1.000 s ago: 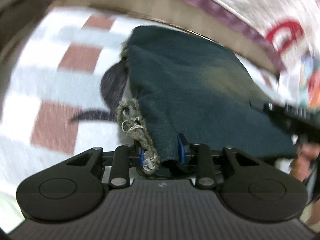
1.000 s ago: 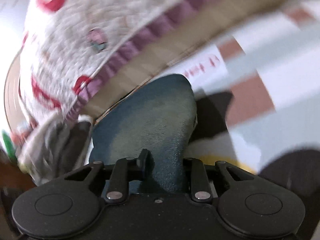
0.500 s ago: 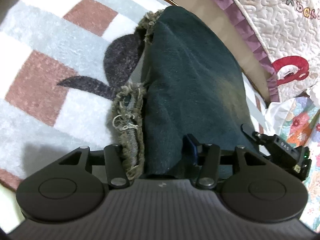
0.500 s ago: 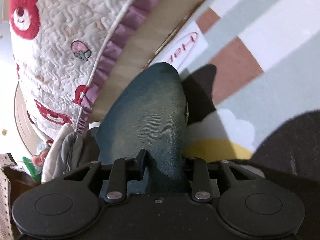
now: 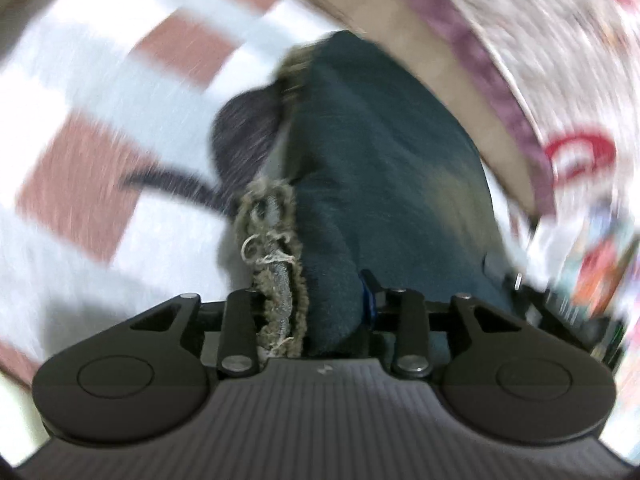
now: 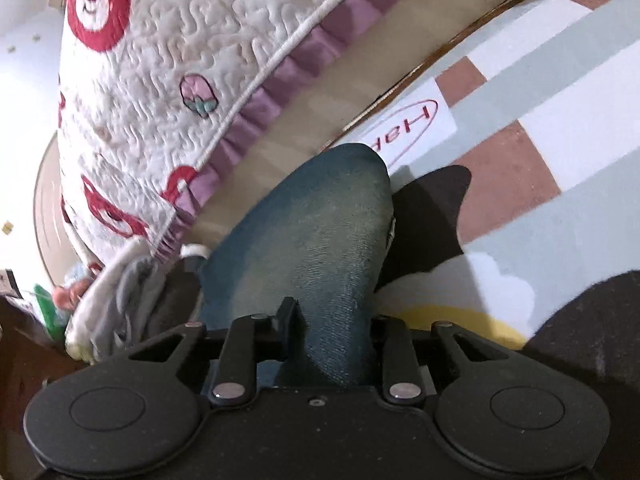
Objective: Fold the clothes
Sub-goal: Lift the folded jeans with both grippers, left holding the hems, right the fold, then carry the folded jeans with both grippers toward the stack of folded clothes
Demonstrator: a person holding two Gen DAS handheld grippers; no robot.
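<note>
The dark blue jeans [image 5: 384, 184] lay folded on the rug [image 5: 104, 128], a long narrow bundle. Their long axis ran straight away from both grippers, toward the wooden bed frame [image 6: 320, 92]; the far end almost reached it. The near end was lifted a little, because each gripper held it. A frayed hem [image 5: 276, 264] ran along the left edge of the bundle.

The left gripper [image 5: 312, 312] was clenched on the near end at the frayed hem, and its jaws had just been closing with the cloth between them. The right gripper [image 6: 332, 332] grasped the same end at its other corner; its jaws had also just been closing on the cloth.

The rug had grey, white and brown squares, with a white label [image 6: 404, 128] near the far end of the jeans. Above the bed frame hung a quilted cover [image 6: 192, 60] with red bears and a purple frill. Beside it lay a heap of grey clothes [image 6: 132, 300], close to the jeans. Nothing lay on top of the jeans.
</note>
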